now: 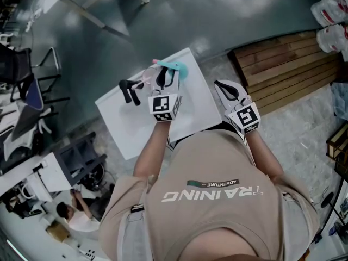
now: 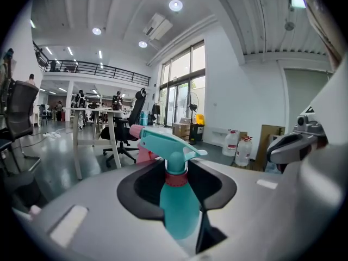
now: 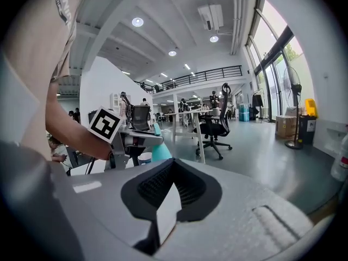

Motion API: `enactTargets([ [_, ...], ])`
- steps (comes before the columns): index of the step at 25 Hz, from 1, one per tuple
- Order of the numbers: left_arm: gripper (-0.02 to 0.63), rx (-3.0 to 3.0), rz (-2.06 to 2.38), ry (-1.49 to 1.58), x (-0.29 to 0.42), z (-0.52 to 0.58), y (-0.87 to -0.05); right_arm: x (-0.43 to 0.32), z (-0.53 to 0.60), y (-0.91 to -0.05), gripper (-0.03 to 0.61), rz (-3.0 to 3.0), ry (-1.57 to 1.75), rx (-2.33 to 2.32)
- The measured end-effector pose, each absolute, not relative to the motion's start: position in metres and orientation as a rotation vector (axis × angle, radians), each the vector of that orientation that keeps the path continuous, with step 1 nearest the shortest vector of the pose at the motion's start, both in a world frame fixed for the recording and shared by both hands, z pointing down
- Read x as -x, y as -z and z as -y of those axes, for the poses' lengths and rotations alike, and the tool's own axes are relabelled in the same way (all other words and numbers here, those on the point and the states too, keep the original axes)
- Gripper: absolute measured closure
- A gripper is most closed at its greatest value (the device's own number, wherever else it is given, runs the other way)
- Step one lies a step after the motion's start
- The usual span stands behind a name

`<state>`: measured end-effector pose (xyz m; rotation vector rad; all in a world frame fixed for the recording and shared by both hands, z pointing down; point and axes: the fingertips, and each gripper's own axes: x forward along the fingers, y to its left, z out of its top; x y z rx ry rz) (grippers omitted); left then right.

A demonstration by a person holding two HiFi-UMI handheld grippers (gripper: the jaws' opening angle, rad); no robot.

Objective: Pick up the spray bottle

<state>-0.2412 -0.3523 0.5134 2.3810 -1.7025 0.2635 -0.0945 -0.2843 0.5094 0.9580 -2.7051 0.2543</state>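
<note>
A teal spray bottle (image 1: 178, 68) with a pink nozzle sits between the jaws of my left gripper (image 1: 163, 76), held over the far part of the small white table (image 1: 128, 132). In the left gripper view the bottle (image 2: 176, 205) stands upright. The black pads (image 2: 142, 186) of the left gripper (image 2: 176, 170) press on its body just below the pink collar, and the trigger head points left. My right gripper (image 1: 222, 86) hovers at the table's right edge with nothing in it. In its own view the right gripper (image 3: 173, 165) has its jaws together.
A black handled object (image 1: 129, 89) lies on the table's far left part. A wooden pallet (image 1: 288, 64) and large water bottles (image 1: 331, 15) are on the floor to the right. Office chairs (image 1: 22, 80) and desks stand to the left.
</note>
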Motion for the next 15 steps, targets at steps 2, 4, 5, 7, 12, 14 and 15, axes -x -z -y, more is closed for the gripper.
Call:
enactTargets([
  [2, 0.466, -2.394, 1.704, -0.25, 0.239, 0.342, -0.503, 0.092, 0.281, -0.508, 0.577, 2.706, -0.24, -0.968],
  [4, 0.466, -2.401, 1.714, -0.237, 0.238, 0.332, -0.493, 0.088, 0.279, -0.505, 0.577, 2.703, -0.227, -0.984],
  [5, 0.465, -2.401, 1.723, -0.228, 0.239, 0.327, -0.488, 0.087, 0.278, -0.504, 0.577, 2.705, -0.218, -0.992],
  [7, 0.466, -2.397, 1.742, -0.209, 0.241, 0.317, -0.48, 0.084, 0.277, -0.5, 0.577, 2.708, -0.198, -1.005],
  [12, 0.466, -2.397, 1.794, -0.201, 0.251, 0.292, -0.466, 0.089, 0.268, -0.492, 0.577, 2.733, -0.137, -0.998],
  [14, 0.466, -2.393, 1.81, -0.195, 0.255, 0.281, -0.461, 0.093, 0.263, -0.488, 0.577, 2.741, -0.119, -0.988],
  [15, 0.466, -2.389, 1.816, -0.191, 0.257, 0.274, -0.458, 0.094, 0.26, -0.486, 0.577, 2.746, -0.112, -0.984],
])
